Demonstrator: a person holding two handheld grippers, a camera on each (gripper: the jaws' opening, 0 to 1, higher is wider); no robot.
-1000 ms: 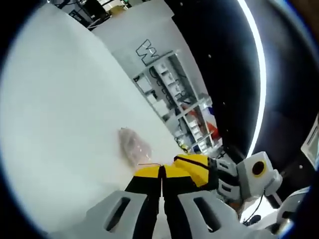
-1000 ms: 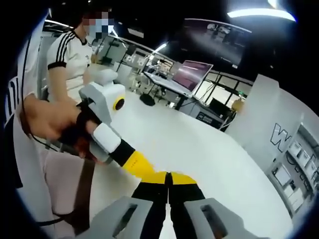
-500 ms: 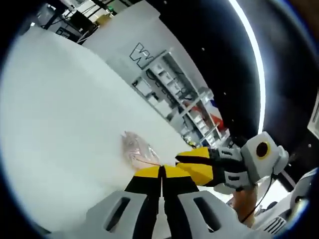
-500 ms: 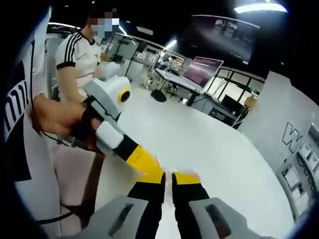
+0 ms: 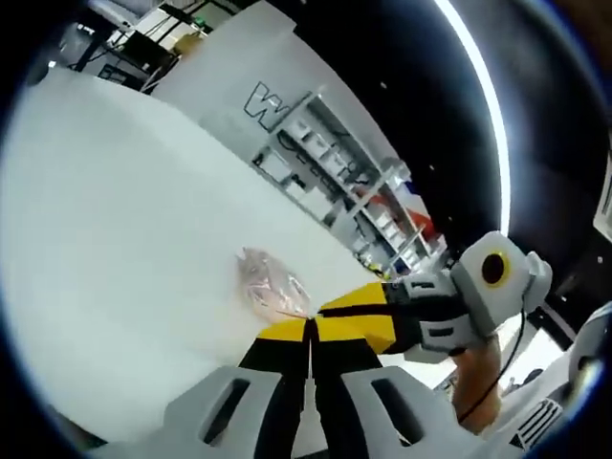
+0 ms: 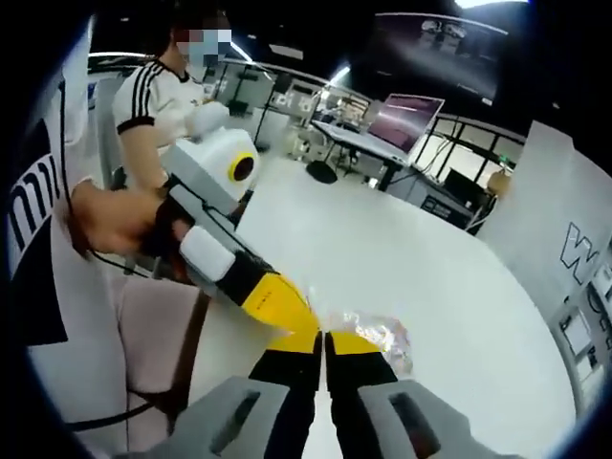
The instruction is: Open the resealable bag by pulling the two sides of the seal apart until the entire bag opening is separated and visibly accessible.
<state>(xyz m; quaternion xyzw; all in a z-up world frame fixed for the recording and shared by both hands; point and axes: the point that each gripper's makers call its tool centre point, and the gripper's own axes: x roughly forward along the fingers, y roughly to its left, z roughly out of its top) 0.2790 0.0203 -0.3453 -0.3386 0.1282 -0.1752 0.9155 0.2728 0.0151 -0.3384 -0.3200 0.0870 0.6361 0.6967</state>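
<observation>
Resealable bag [image 6: 368, 330], clear & crinkled, lies on white table [image 6: 421, 277], its near edge pinched by both tongs. Left gripper [image 5: 311, 330] jaws closed on the bag [image 5: 271, 285]; right gripper [image 6: 325, 341] likewise clamped on it, tips meeting w/ left's. Person's hand [image 6: 110, 222] grips left tool.

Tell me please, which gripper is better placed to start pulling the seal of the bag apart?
Neither is clearly better. The left gripper and the right gripper meet tip to tip at the edge of the resealable bag, jaws closed. The pull likely needs both, each moving away from the other.
</observation>
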